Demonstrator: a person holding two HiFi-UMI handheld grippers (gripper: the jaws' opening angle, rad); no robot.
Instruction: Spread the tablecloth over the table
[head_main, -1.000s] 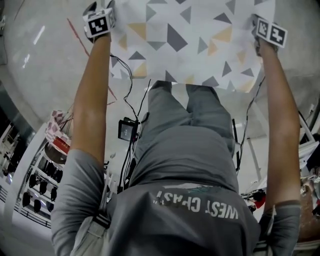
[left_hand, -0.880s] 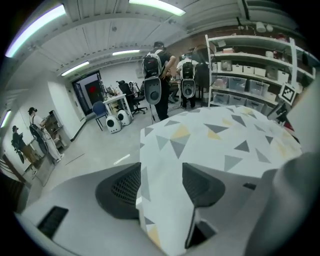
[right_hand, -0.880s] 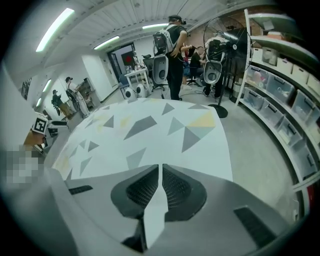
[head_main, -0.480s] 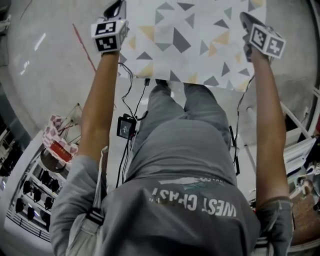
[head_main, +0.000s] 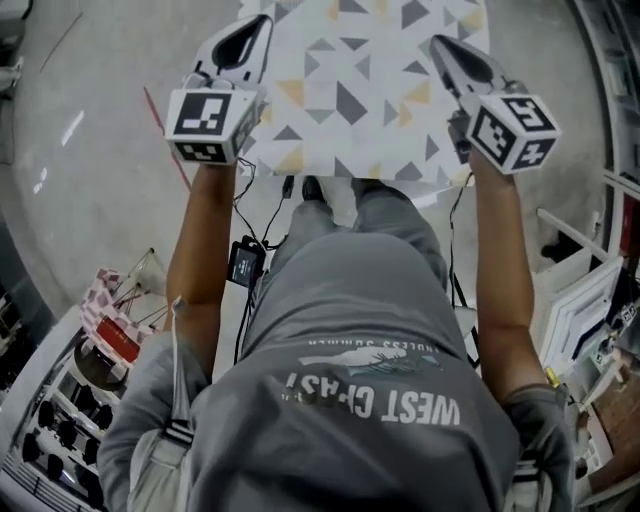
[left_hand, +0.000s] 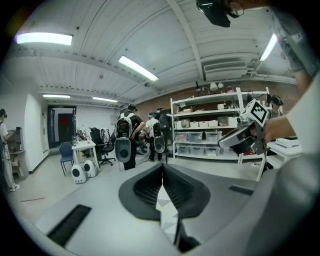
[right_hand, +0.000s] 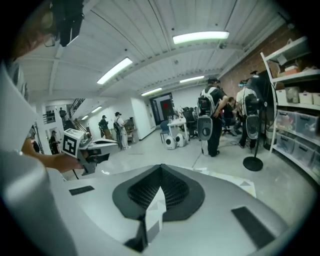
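The tablecloth (head_main: 360, 90), white with grey and yellow triangles, hangs spread between my two raised grippers, above the person's legs in the head view. My left gripper (head_main: 256, 22) is shut on its left edge, and a fold of cloth (left_hand: 166, 207) shows pinched between the closed jaws. My right gripper (head_main: 440, 44) is shut on the right edge, with a strip of cloth (right_hand: 155, 205) caught in its jaws. Each gripper view also shows the other gripper, held out level. No table is in view.
Grey floor (head_main: 90, 200) with a red line lies below. Racks (head_main: 70, 380) stand at lower left, white frames (head_main: 580, 310) at right. A small box on cables (head_main: 245, 263) hangs by the person's hip. Ahead are people with backpacks (left_hand: 125, 140), shelving (left_hand: 205, 135) and a fan (right_hand: 253, 145).
Both grippers have risen toward the head camera, their marker cubes now much larger. The cloth has come up with them, and the view has shifted so more of the floor shows.
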